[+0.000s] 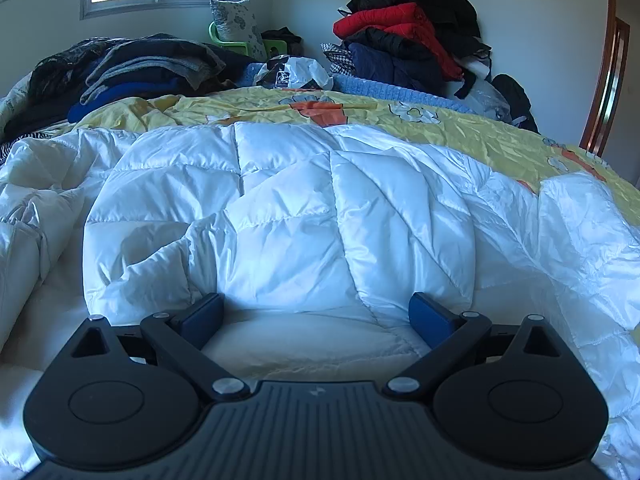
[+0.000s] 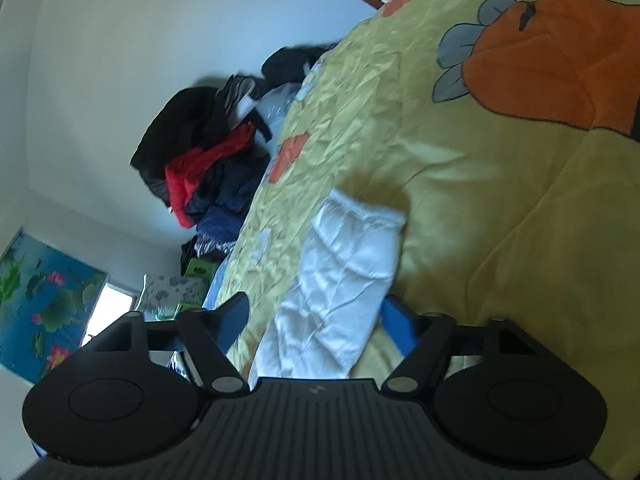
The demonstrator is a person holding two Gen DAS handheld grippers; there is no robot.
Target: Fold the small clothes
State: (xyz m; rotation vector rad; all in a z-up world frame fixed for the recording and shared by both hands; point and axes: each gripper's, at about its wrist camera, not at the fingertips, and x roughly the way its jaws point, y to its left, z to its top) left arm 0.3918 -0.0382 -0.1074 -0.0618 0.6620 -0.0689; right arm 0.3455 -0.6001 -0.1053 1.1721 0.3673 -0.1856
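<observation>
A white quilted puffer jacket (image 1: 304,208) lies spread on the yellow bedspread (image 1: 460,124) and fills most of the left wrist view. My left gripper (image 1: 316,312) is open, low over the jacket's near part, its blue pads (image 1: 204,316) wide apart with the fabric between them. In the right wrist view, which is rolled sideways, a white sleeve (image 2: 340,280) of the jacket lies on the yellow bedspread (image 2: 480,200). My right gripper (image 2: 320,320) is open, its fingers on either side of the sleeve.
A pile of dark folded clothes (image 1: 132,72) sits at the back left of the bed. A heap of red, black and navy jackets (image 1: 408,36) stands at the back right and also shows in the right wrist view (image 2: 200,160). A door frame (image 1: 608,80) is at the right.
</observation>
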